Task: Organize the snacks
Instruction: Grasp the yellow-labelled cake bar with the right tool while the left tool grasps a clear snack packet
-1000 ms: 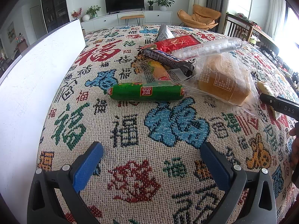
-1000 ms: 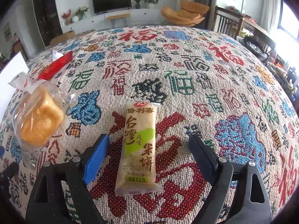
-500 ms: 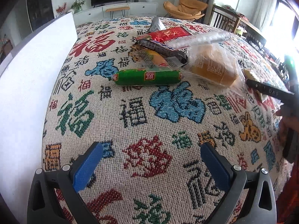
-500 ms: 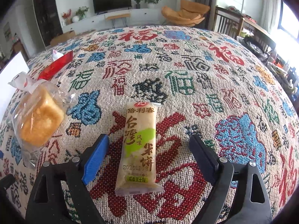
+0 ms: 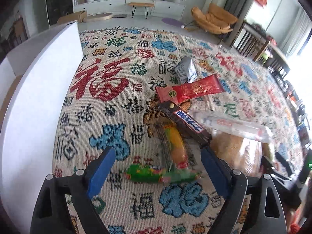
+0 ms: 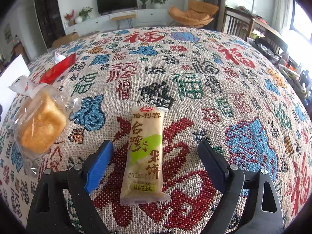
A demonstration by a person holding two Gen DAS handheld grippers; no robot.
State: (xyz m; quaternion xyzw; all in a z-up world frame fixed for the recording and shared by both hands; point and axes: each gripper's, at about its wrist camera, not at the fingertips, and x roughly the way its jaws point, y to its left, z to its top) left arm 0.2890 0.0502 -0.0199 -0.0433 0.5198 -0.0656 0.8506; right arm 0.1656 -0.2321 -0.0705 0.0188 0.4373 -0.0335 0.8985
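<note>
The right hand-held gripper [image 6: 155, 157] is spread wide around the rice cracker packet [image 6: 145, 153], touching nothing. The left hand-held gripper [image 5: 157, 165], also spread, frames the green sausage [image 5: 159, 174] on the table [image 5: 117, 97]; a wrapped bun [image 6: 40, 125] lies left of the cracker.

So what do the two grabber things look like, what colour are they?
Both look the same. The left gripper and right gripper each have a black plastic frame with triangular cut-outs and small silver screws. Each has two flat fingers; the left pad looks bright blue, the right one dark navy. No cables or sleeves show.
</note>
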